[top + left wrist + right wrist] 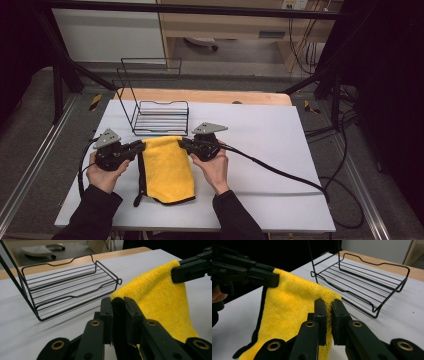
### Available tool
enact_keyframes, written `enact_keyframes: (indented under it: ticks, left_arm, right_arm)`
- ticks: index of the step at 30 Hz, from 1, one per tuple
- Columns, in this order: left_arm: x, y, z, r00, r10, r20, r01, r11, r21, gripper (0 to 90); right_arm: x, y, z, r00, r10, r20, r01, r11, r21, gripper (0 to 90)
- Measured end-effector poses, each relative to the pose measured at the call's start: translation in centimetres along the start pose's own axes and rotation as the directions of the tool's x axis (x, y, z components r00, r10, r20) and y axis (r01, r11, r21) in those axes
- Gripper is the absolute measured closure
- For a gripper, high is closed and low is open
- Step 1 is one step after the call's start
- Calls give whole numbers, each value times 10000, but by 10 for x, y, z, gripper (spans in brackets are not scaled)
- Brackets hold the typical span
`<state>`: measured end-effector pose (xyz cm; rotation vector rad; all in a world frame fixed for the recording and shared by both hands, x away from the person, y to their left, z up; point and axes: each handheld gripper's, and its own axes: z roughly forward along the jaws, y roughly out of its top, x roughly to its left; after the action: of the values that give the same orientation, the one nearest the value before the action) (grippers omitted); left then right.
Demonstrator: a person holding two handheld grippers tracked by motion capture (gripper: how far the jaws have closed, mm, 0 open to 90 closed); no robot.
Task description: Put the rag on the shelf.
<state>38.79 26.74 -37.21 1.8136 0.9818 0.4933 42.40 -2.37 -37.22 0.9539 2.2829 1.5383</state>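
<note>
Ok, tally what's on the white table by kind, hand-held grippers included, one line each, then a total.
Yellow microfibre cloth: 1
Black wire rack: 1
Hand-held grippers: 2, the left hand-held gripper and the right hand-held gripper, each shut on a far corner of the cloth
Total: 4

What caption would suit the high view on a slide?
Two hand-held grippers, left and right, grip the far corners of a yellow terry cloth before a black wire rack.
</note>
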Motion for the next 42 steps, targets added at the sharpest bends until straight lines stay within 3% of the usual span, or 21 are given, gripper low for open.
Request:
enact_keyframes:
  ticks: [18, 23, 42]
  left_arm:
    - [-12, 15, -18, 9994, 263, -237, -281, 9963, -809, 783]
    - [-13, 19, -24, 9989, 325, -330, -361, 9929, -1137, 783]
    - [-21, 38, -36, 9981, 546, -287, -594, 9761, -2089, 783]
  right_arm:
    - [10, 15, -22, 9994, -348, -24, 345, 9959, -839, 844]
    - [16, 21, -26, 9981, -606, 86, 612, 9923, -1081, 844]
    - [22, 37, -45, 9959, -864, 278, 903, 9749, -2036, 845]
